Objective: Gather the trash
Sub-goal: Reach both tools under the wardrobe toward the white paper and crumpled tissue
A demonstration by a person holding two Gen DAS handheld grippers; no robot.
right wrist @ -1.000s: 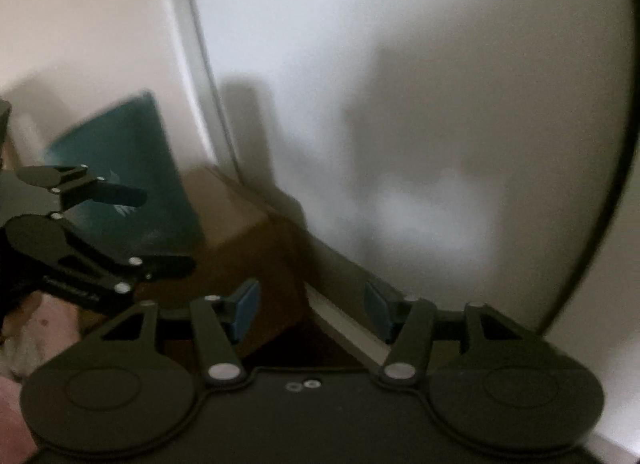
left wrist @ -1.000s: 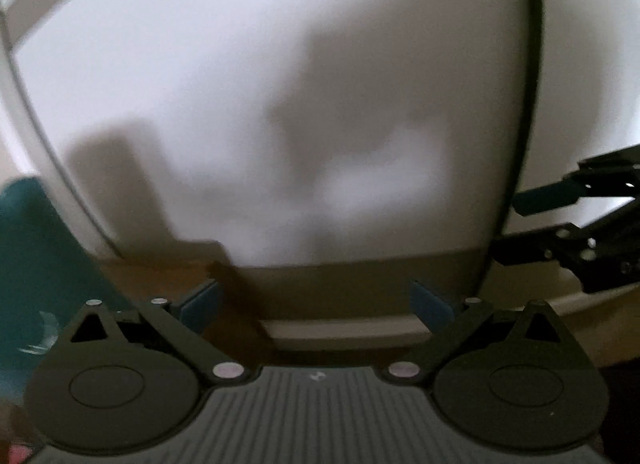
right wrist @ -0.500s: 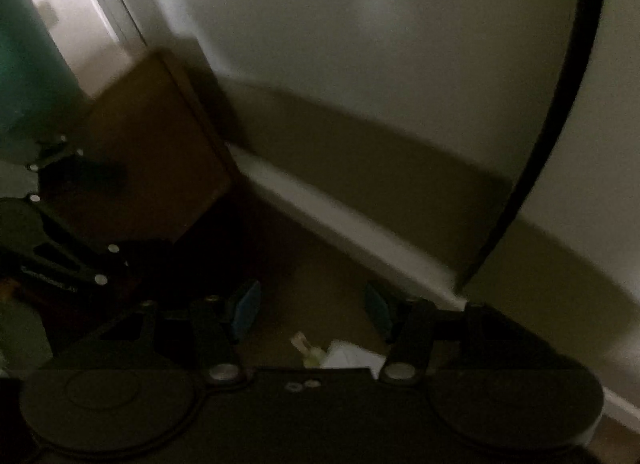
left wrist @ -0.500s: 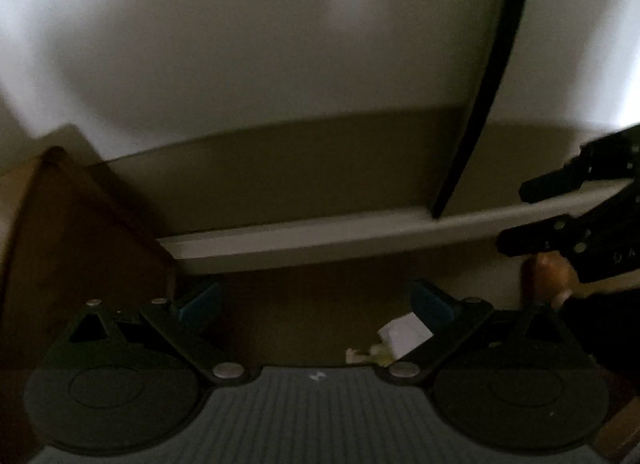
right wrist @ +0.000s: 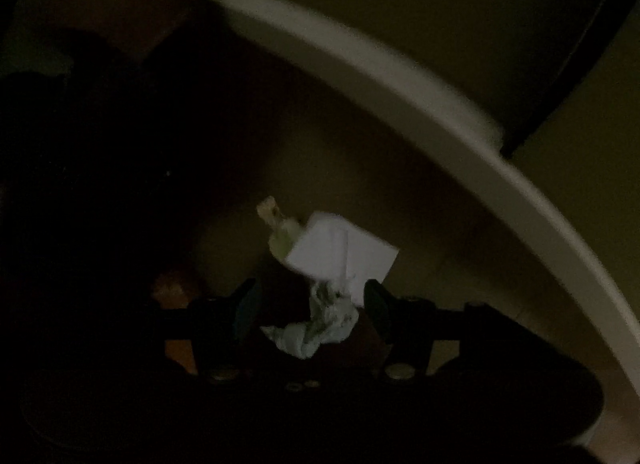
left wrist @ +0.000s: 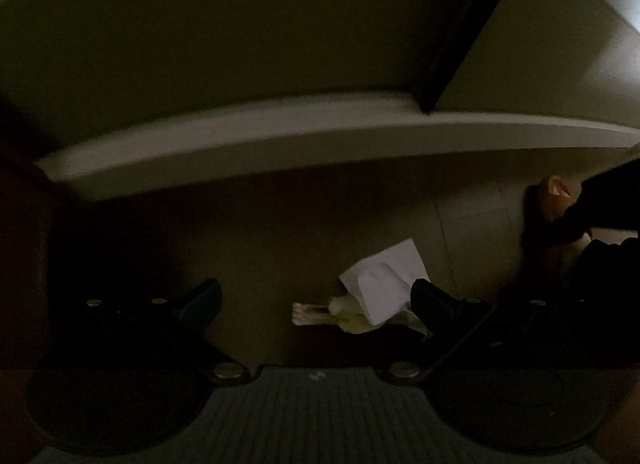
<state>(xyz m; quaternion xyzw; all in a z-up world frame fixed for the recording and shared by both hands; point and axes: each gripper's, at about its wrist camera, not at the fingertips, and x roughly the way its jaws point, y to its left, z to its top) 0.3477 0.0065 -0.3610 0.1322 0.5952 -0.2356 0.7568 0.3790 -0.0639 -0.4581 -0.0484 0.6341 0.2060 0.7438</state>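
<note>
A folded white paper (left wrist: 384, 280) lies on the dim floor with a pale yellowish wrapper (left wrist: 320, 314) beside it. My left gripper (left wrist: 316, 300) is open just above them, the paper by its right finger. In the right wrist view the same paper (right wrist: 340, 252) and wrapper (right wrist: 280, 227) lie ahead, and a crumpled whitish tissue (right wrist: 316, 328) lies between the fingers of my open right gripper (right wrist: 310, 308). Neither gripper holds anything.
A white baseboard (left wrist: 320, 135) runs along the wall (left wrist: 200, 23), with a dark vertical gap (left wrist: 460, 23) above it; the baseboard also shows in the right wrist view (right wrist: 400, 83). A dark wooden piece (left wrist: 24, 264) stands at the left. The scene is very dark.
Both grippers have tilted down from the white wall toward the floor and moved closer to it. The paper, wrapper and tissue have come into view between the fingers.
</note>
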